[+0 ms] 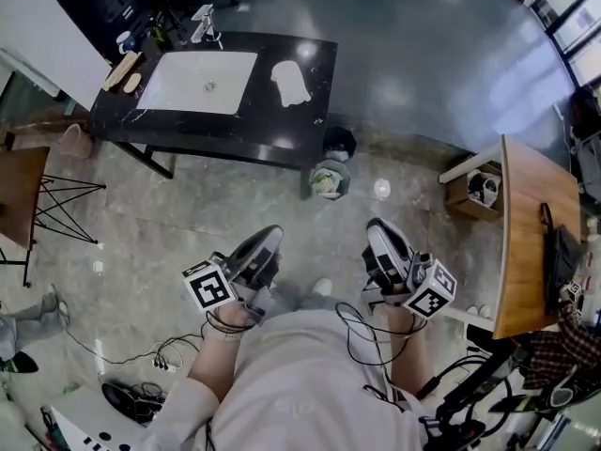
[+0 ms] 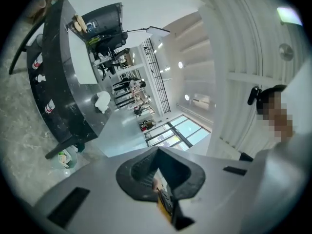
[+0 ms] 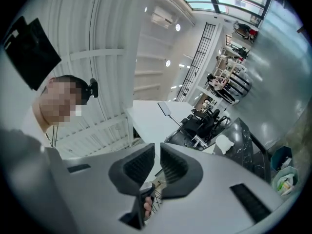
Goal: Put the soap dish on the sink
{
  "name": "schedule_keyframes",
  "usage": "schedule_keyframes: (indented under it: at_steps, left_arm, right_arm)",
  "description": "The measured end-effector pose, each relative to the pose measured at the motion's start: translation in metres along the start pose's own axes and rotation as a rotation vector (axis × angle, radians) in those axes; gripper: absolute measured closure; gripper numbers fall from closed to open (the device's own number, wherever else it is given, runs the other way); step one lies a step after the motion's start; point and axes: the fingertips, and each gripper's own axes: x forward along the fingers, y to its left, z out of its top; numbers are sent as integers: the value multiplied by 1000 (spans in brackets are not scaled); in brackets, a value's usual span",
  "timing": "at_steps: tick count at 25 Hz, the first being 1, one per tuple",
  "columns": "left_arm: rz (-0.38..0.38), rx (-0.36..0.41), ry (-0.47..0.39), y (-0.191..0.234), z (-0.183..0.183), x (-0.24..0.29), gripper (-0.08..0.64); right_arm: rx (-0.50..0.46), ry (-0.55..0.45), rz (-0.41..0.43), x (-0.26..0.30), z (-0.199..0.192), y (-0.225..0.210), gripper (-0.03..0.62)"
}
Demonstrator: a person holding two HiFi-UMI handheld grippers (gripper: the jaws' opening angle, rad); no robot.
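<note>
The wooden soap dish [image 1: 122, 69] lies on the left end of the black counter [image 1: 300, 120], beside the white sink basin [image 1: 199, 82]. In the left gripper view the soap dish [image 2: 79, 23] shows small at the counter's far end. Both grippers are held close to the person's body, far from the counter. My left gripper [image 1: 261, 250] points toward the counter; its jaws [image 2: 157, 152] are shut with nothing in them. My right gripper [image 1: 383, 237] is shut and empty too, its pads [image 3: 157, 152] nearly touching.
A white cloth [image 1: 289, 81] lies on the counter right of the basin, and a faucet [image 1: 202, 22] stands behind it. A bin with a bag [image 1: 329, 178] sits by the counter's right leg. A wooden table [image 1: 531, 233] is at the right, cables [image 1: 160, 355] on the floor.
</note>
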Motion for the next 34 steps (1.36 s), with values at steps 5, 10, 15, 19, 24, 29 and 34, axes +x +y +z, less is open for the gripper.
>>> schedule_keyframes:
  at_steps: [5, 10, 15, 19, 24, 29, 34]
  left_arm:
    - [-25, 27, 67, -36, -47, 34, 554]
    - [-33, 38, 129, -47, -72, 56, 554]
    - [-48, 39, 168, -48, -68, 62, 554]
    - [-59, 33, 194, -44, -63, 58, 554]
    - [-68, 22, 228, -40, -66, 54, 554]
    - [-83, 27, 233, -39, -61, 40, 554]
    - [-90, 32, 233, -37, -50, 29, 554]
  right_arm:
    - [45, -71, -33, -59, 22, -11, 541]
    - [35, -99, -75, -88, 31, -19, 541]
    - [9, -109, -127, -91, 26, -20, 541]
    - [-5, -129, -170, -90, 23, -17, 541]
    - [-21, -127, -194, -89, 16, -13, 541]
    - [-26, -123, -201, -78, 6, -5, 541]
    - [-51, -120, -239, -73, -1, -2, 541]
